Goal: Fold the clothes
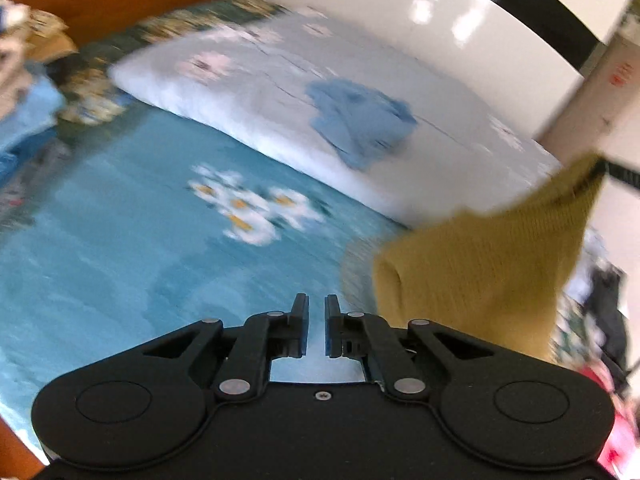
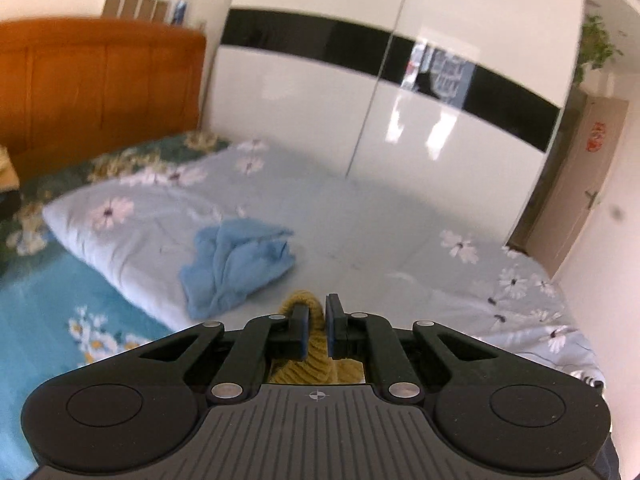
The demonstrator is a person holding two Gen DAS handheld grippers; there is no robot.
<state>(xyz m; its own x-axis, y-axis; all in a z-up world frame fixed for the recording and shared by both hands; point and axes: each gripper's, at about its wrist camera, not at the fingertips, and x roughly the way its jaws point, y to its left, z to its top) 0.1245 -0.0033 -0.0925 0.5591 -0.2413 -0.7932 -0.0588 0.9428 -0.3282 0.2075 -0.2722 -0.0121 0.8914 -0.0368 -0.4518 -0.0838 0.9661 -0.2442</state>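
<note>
A mustard-yellow knit garment (image 1: 480, 264) hangs in the air at the right of the left wrist view, lifted from its upper right. My right gripper (image 2: 316, 328) is shut on a bunched fold of the same yellow knit (image 2: 316, 354). My left gripper (image 1: 316, 328) is above the teal bed sheet (image 1: 120, 240), just left of the hanging garment, with its jaws nearly together and nothing between them. A crumpled light blue garment (image 2: 236, 256) lies on the pale floral duvet (image 2: 380, 224); it also shows in the left wrist view (image 1: 360, 120).
An orange wooden headboard (image 2: 100, 80) stands at the bed's far left. A glossy white wardrobe with a black band (image 2: 380, 80) runs along the far side. A door (image 2: 576, 184) is at the right. A pile of clothes (image 1: 24, 92) lies at the left.
</note>
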